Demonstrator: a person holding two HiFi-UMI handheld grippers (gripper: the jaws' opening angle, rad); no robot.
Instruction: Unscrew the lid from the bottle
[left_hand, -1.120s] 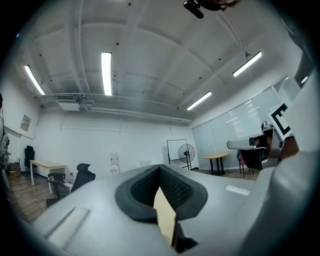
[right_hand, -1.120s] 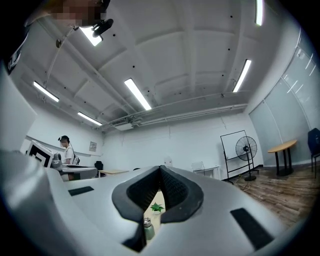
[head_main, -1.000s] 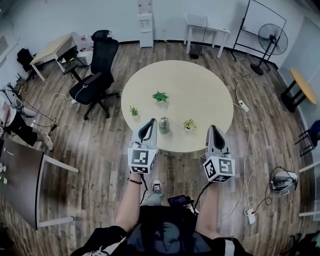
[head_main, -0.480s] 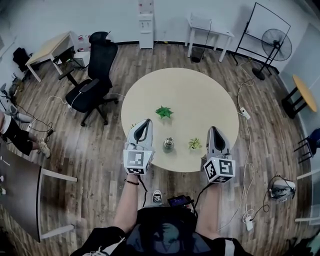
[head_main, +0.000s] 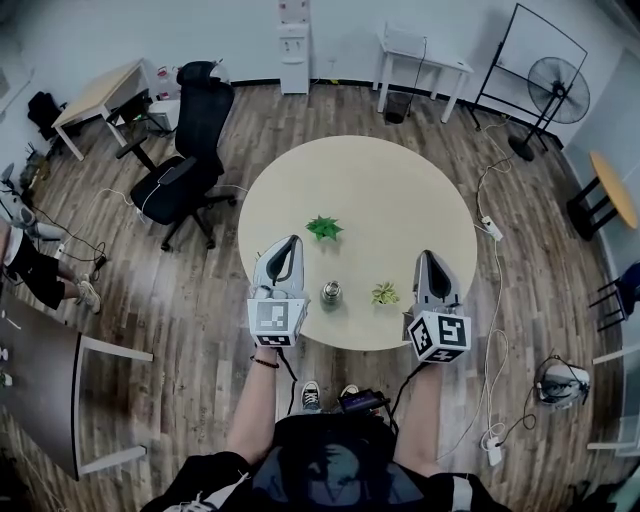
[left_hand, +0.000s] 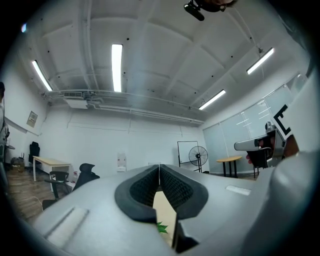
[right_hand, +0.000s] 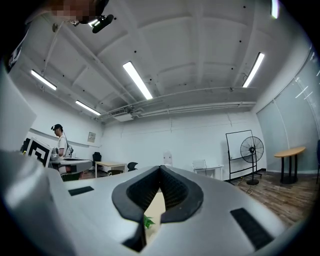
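Observation:
A small grey-green bottle (head_main: 330, 293) with a metal lid stands near the front edge of the round beige table (head_main: 370, 180). In the head view my left gripper (head_main: 291, 241) is held above the table just left of the bottle, jaws shut and empty. Out to the bottle's right, my right gripper (head_main: 428, 257) is also shut and holds nothing. Neither touches the bottle. The left gripper view shows its left gripper (left_hand: 159, 166) with pads pressed together, aimed across the room. The right gripper (right_hand: 160, 167) looks the same in its own view. No bottle appears in either gripper view.
A leafy green plant (head_main: 323, 228) sits mid-table and a smaller one (head_main: 385, 293) stands right of the bottle. A black office chair (head_main: 185, 150) stands left of the table. A fan (head_main: 548, 75), a white side table (head_main: 420, 55) and floor cables (head_main: 490, 215) lie beyond.
The head view has shifted, so the table and bottle sit lower and nearer to me. The bottle now lies between the two grippers. Both grippers stay shut.

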